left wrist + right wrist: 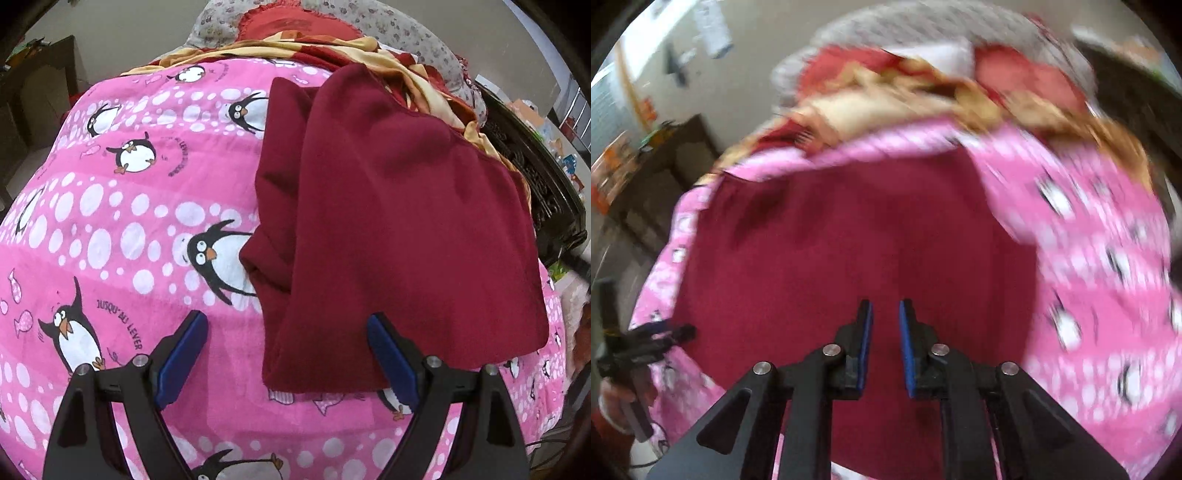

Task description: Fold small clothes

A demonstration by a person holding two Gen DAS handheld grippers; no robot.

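a pink penguin-print blanket [122, 229] is covering the bed beneath the jaws and spreading out to both sides. beyond the fingertips a red and yellow patterned cloth [295, 46] is lying bunched against a grey floral pillow [402, 33]. a plain beige wall [122, 26] is rising behind. far left of the jaws dark wooden furniture [40, 96] is standing; to the right a dark carved bed frame [532, 173] is edging the bed.

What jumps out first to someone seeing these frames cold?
The bright pink penguin-print blanket fills most of the left wrist view. On its right half lies a dark red folded fleece garment. The left gripper hangs wide open at the garment's near left corner; the right gripper hovers over the red cloth, nothing between its blue-padded fingers.
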